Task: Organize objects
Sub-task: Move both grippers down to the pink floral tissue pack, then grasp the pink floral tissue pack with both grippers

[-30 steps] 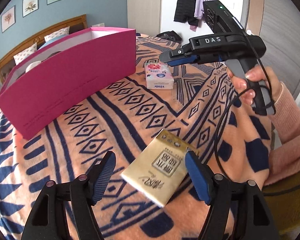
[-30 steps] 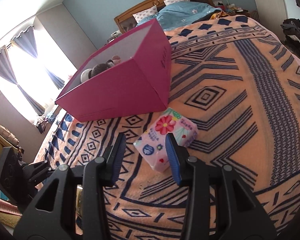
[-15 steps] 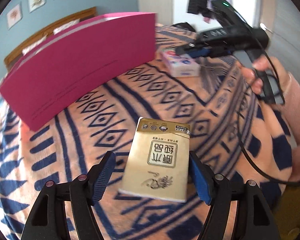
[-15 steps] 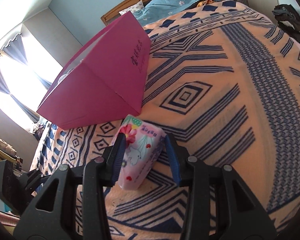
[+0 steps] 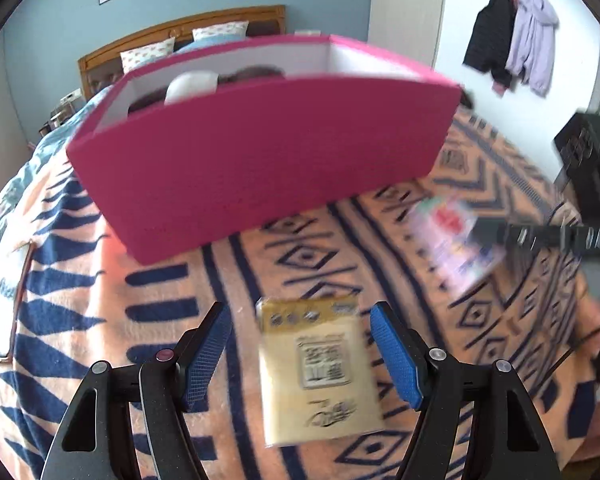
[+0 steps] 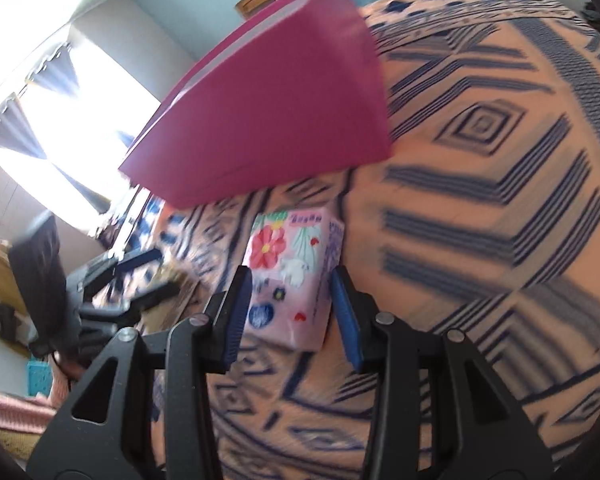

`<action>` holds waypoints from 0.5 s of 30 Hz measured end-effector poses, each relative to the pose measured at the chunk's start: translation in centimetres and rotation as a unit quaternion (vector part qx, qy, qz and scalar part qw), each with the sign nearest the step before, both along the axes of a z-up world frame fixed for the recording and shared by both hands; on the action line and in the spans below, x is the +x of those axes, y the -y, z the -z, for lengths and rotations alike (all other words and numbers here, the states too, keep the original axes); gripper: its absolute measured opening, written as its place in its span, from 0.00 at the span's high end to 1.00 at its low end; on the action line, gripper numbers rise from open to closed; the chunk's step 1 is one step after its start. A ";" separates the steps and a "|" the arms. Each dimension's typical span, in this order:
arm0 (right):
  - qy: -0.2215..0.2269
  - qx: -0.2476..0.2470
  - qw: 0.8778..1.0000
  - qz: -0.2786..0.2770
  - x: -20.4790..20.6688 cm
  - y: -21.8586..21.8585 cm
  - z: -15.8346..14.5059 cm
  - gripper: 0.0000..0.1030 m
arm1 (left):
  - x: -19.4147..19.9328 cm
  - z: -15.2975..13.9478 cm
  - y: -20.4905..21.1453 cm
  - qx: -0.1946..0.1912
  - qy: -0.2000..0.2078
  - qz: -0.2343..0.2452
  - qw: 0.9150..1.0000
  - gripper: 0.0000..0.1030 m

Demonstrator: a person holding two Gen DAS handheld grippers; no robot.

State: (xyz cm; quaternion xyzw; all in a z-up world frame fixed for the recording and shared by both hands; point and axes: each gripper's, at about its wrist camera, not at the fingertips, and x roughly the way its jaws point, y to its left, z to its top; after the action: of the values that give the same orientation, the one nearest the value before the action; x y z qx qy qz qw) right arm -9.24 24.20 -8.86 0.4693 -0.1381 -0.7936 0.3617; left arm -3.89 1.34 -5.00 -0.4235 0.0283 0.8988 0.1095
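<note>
A yellow tissue pack [image 5: 320, 368] lies flat on the patterned bedspread [image 5: 100, 320]. My left gripper [image 5: 302, 356] is open and straddles it, with clear room beside the left finger and little beside the right one. A pink flowered tissue pack [image 6: 288, 280] lies on the bed between the fingers of my right gripper [image 6: 291, 314]. The pads stand close to its sides without squeezing it. The left wrist view shows that pack [image 5: 452, 248] blurred at the right gripper's tip. A magenta box [image 5: 260, 168] stands just behind both packs, also seen as the box [image 6: 280, 120].
Inside the box sit a white round thing [image 5: 192, 86] and something dark. A flat device [image 5: 16, 300] lies near the bed's left edge. Pillows and a wooden headboard [image 5: 180, 36] are behind the box. Coats [image 5: 516, 52] hang on the wall. A bright window [image 6: 80, 120] is at the left.
My left gripper rolled and moved, so the yellow pack now lies straight between its fingers. My right gripper came forward and down over the pink pack, which went from ahead of the fingers to between them.
</note>
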 end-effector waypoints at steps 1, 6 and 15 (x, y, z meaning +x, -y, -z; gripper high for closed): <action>-0.002 0.003 1.000 -0.009 0.3 0.3 -0.1 0.58 | 0.2 -0.4 -0.2 0.006 -0.005 0.006 1.000 0.29; -0.022 0.003 1.000 0.006 0.3 -0.5 -1.2 0.58 | 1.1 -1.3 -2.7 0.019 -0.014 0.071 0.997 0.29; -0.059 0.021 0.998 -0.017 -2.4 1.7 -2.7 0.58 | -0.4 0.6 -7.8 0.022 0.027 0.129 0.991 0.33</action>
State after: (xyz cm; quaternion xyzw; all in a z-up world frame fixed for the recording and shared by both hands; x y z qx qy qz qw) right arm -11.68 22.47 -6.19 0.4313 -0.0913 -0.8164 0.3730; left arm -4.29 9.16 -5.62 -0.4377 0.0600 0.8658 0.2349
